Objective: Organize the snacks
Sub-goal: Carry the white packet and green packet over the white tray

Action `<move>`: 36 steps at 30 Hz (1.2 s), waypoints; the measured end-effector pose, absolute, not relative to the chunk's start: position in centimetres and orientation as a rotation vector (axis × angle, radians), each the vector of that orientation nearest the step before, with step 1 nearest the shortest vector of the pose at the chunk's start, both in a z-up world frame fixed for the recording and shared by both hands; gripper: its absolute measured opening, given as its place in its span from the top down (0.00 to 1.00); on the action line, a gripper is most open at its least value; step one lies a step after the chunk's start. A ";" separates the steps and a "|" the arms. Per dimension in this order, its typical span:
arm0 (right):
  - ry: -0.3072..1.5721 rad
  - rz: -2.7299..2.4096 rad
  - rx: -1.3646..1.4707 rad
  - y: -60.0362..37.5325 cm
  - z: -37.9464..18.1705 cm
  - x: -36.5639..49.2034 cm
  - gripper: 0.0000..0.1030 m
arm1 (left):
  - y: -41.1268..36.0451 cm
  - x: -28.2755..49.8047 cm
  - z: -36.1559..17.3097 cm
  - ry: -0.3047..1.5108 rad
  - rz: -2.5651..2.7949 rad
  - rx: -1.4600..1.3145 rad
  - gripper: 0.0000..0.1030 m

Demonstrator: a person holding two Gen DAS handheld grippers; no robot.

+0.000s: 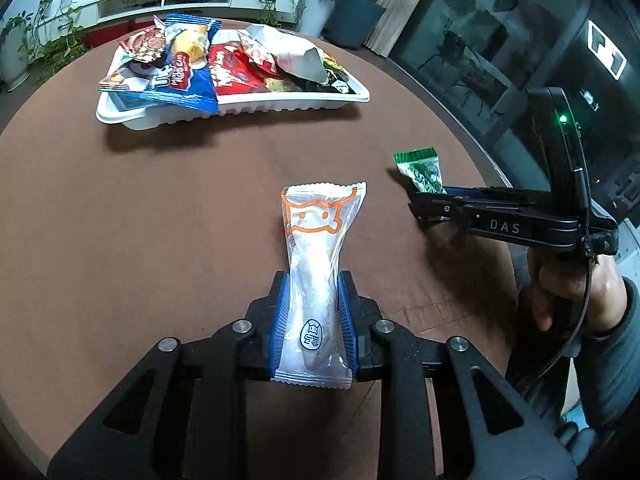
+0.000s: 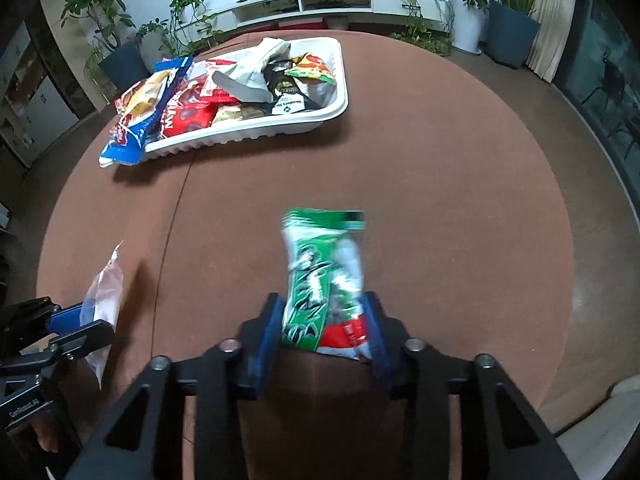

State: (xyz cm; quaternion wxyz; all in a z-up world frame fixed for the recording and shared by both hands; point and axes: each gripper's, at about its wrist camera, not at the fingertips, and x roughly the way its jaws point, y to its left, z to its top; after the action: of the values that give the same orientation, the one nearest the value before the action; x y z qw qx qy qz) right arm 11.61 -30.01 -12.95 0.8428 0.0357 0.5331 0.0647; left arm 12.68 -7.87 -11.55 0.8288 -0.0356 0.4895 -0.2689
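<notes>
My left gripper (image 1: pixel 314 284) is shut on a clear white snack packet with an orange cartoon face (image 1: pixel 316 264), held above the brown round table (image 1: pixel 160 220). My right gripper (image 2: pixel 324 300) is shut on a green snack packet (image 2: pixel 320 276), also above the table. In the left wrist view the right gripper (image 1: pixel 424 206) shows at the right with the green packet (image 1: pixel 422 170). In the right wrist view the left gripper (image 2: pixel 86 316) shows at the lower left with the clear packet (image 2: pixel 102 300). A white tray (image 1: pixel 280 105) piled with several snack bags stands at the table's far side; it also shows in the right wrist view (image 2: pixel 256 134).
A blue snack bag (image 1: pixel 180 84) hangs over the tray's near left rim. Beyond the table are a white low cabinet (image 2: pixel 320 4), potted plants (image 2: pixel 508 20) and a glass wall (image 1: pixel 500 60) at the right.
</notes>
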 end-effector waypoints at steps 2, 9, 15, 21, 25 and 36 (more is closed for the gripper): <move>1.123 0.143 0.082 -30.0 -12.9 11.6 0.65 | -7.4 12.6 -11.3 1.033 -0.564 -0.089 0.78; 1.088 0.161 0.115 -30.5 -12.1 10.9 0.71 | -6.7 12.8 -10.9 1.015 -0.556 -0.124 0.78; 1.030 0.194 0.192 -31.3 -9.7 11.1 0.72 | -5.4 13.4 -9.3 0.976 -0.551 -0.164 0.78; 0.956 0.250 0.252 -31.6 -5.8 12.6 0.72 | -3.5 15.6 -6.3 0.915 -0.516 -0.172 0.78; 0.919 0.289 0.250 -30.5 -3.5 14.7 0.72 | -2.7 18.5 -4.0 0.869 -0.474 -0.150 0.78; 0.924 0.338 0.192 -25.5 -2.9 23.3 0.72 | -4.1 25.1 -3.3 0.859 -0.407 -0.048 0.78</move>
State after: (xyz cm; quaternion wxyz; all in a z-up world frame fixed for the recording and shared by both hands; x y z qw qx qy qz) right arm 23.32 -25.51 -2.94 0.8770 0.0921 0.4428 0.1622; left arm 25.10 -4.12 -3.28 0.8889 -0.0229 0.4134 -0.1959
